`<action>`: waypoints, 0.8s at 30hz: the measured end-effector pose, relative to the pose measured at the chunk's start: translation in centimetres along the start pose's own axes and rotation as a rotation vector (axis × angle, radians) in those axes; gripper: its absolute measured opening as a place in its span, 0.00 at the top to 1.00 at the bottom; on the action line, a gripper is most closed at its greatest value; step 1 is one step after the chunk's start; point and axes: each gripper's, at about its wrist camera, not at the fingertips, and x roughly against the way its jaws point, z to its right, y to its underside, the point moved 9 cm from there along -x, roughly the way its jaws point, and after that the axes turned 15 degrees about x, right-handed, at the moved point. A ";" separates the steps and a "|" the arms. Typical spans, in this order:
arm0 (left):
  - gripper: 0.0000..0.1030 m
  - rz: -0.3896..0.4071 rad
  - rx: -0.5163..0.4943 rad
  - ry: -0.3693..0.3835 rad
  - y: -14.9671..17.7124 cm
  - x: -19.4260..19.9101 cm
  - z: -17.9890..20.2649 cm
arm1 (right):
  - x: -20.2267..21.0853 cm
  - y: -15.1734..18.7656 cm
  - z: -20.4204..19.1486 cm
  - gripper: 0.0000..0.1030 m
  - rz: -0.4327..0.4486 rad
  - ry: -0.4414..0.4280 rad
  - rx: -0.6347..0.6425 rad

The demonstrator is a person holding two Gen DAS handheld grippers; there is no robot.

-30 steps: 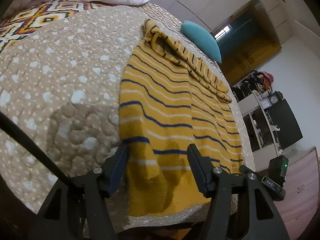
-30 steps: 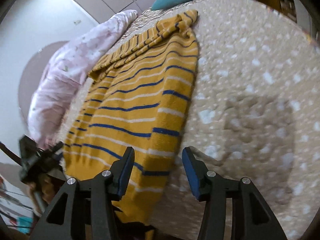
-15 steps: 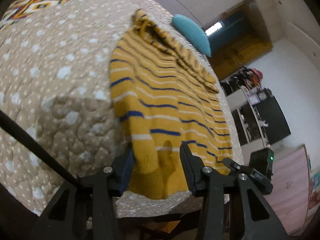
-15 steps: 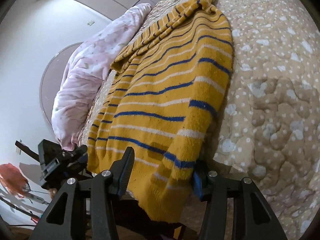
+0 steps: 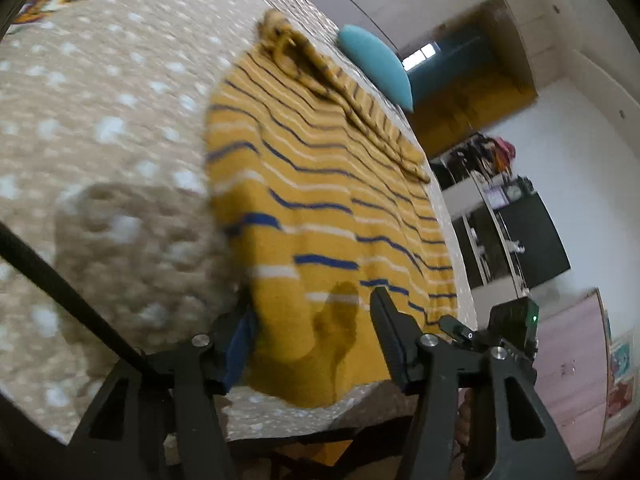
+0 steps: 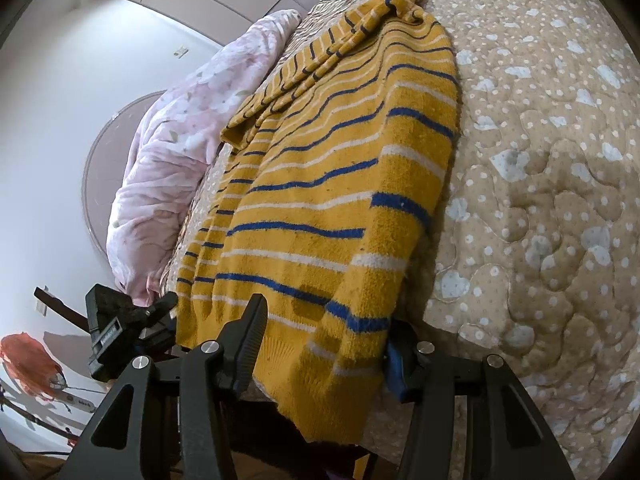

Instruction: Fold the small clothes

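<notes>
A yellow sweater [image 5: 320, 184] with blue and white stripes lies flat on the tan dotted quilt [image 5: 100, 152], its hem hanging over the near bed edge. My left gripper [image 5: 316, 336] is open, its fingers straddling the hem's left corner; the cloth lies between them. My right gripper [image 6: 328, 340] is open too, fingers on either side of the hem's right corner [image 6: 340, 380]. The sweater [image 6: 328, 184] fills the middle of the right wrist view, with its sleeves folded across the far end. Each gripper shows in the other's view, the right [image 5: 508, 328] and the left [image 6: 116, 328].
A teal pillow [image 5: 376, 64] lies at the far end of the bed. A pink blanket [image 6: 180, 152] is piled on the left side in the right wrist view. A wardrobe and shelves [image 5: 500, 208] stand beyond the bed.
Both grippers have moved forward onto the sweater's hem, so that its corners now lie between the open fingers. The hem has bunched up slightly at the bed edge.
</notes>
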 end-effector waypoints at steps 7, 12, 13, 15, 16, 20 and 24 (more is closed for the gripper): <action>0.31 -0.017 0.077 0.080 -0.6 -0.2 0.3 | 0.5 0.1 0.4 0.45 0.005 -0.011 -0.006; 0.53 -0.015 0.090 0.070 -0.4 0.2 0.5 | 0.4 0.4 -0.4 0.44 -0.002 0.007 0.019; 0.72 -0.020 0.084 0.051 -0.4 0.1 0.6 | 0.3 0.4 -0.6 0.44 -0.004 0.014 0.026; 0.87 -0.021 0.087 0.012 -0.5 -0.1 0.6 | -0.1 0.2 -1.1 0.44 -0.014 0.031 0.050; 0.89 -0.011 0.089 -0.018 -0.7 -0.2 0.6 | -0.3 0.1 -1.4 0.46 -0.021 0.049 0.067; 0.92 0.039 0.034 -0.108 -1.0 0.3 1.4 | -0.9 0.1 -1.0 0.87 -0.066 0.168 0.119; 0.92 0.103 -0.025 -0.106 -0.3 3.7 3.0 | 0.4 0.5 -0.7 0.90 -0.055 0.087 0.048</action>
